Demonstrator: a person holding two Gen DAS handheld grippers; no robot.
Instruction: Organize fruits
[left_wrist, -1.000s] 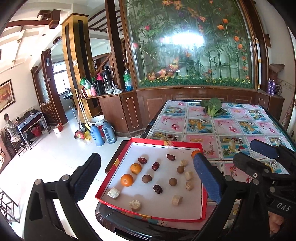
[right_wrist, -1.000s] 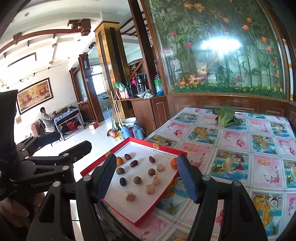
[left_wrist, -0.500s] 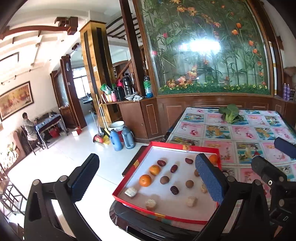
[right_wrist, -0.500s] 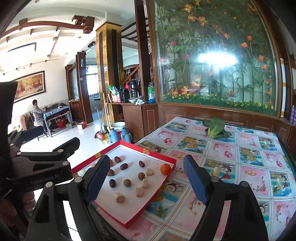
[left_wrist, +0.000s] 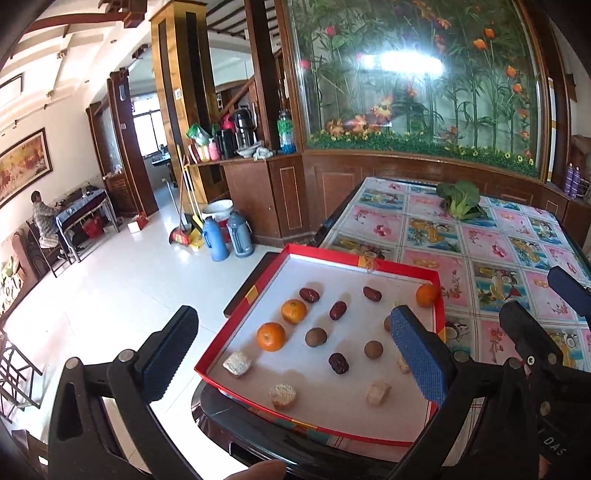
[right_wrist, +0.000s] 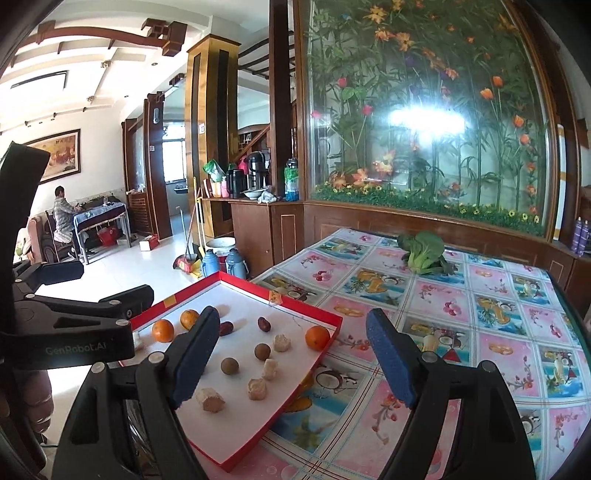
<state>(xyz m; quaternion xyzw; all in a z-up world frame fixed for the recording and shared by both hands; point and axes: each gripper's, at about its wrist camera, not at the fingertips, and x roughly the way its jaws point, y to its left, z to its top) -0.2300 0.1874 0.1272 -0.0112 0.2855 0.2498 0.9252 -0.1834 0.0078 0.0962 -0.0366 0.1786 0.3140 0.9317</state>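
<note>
While both claws gape wide and empty, the left claw (right_wrist: 92, 299) reads "GenRobot.AI".

Shallow red-rimmed cardboard tray with white floor (left_wrist: 248, 314), flat on the near left corner of the table. Three round orange tangerines inside: two close together by the left wall (left_wrist: 271, 336), one alone in the far right corner (left_wrist: 425, 295). Between them, scattered apart: dark red wrinkled dates (left_wrist: 338, 310), brown round longans (left_wrist: 316, 337), pale beige crumbly chunks (left_wrist: 282, 396).
</note>
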